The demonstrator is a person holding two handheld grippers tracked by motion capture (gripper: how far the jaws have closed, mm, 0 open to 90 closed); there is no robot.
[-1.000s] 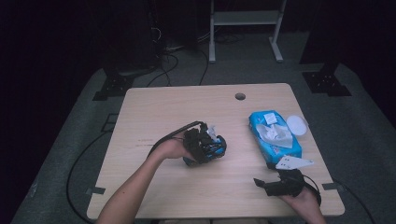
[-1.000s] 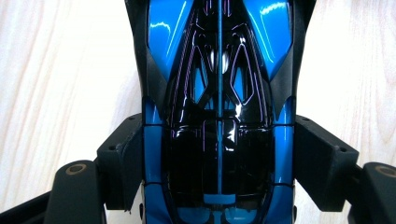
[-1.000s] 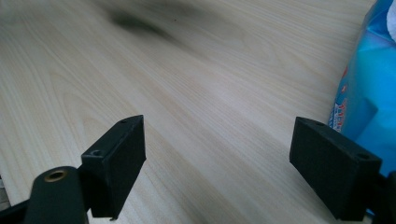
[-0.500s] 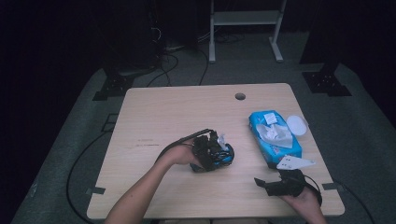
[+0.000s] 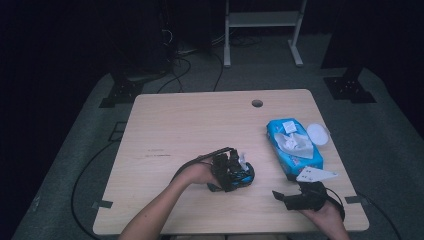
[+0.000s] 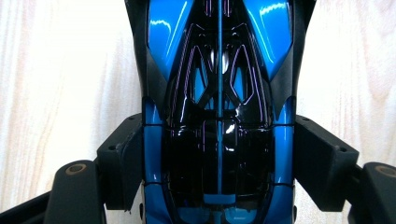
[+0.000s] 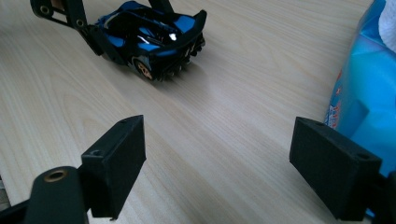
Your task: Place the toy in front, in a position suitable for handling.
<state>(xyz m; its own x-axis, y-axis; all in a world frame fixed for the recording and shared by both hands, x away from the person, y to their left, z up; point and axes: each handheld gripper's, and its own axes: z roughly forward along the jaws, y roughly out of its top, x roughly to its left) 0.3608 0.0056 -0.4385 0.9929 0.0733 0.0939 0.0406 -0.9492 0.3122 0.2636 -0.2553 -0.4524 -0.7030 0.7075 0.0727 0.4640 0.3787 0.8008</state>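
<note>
A blue and black toy car (image 5: 243,175) sits low over the middle of the wooden table (image 5: 200,125), its wheels at or just above the surface in the right gripper view. My left gripper (image 5: 231,172) is shut on the toy car (image 6: 219,116), one black pad pressed on each flank. The right gripper view shows the toy car (image 7: 154,37) ahead, with the left gripper's fingers (image 7: 70,16) around it. My right gripper (image 5: 280,196) rests near the front right edge, level, and the right gripper (image 7: 217,163) is open over bare wood.
A blue pack of wet wipes (image 5: 292,145) lies at the right, with a white tissue sticking out of its top. Its round white lid (image 5: 318,133) is beside it. The wipes pack (image 7: 364,93) is close to my right jaw. A cable hole (image 5: 257,103) marks the far side.
My left hand has carried the toy car to the right, toward the near edge and lower. The right gripper has stayed where it was.
</note>
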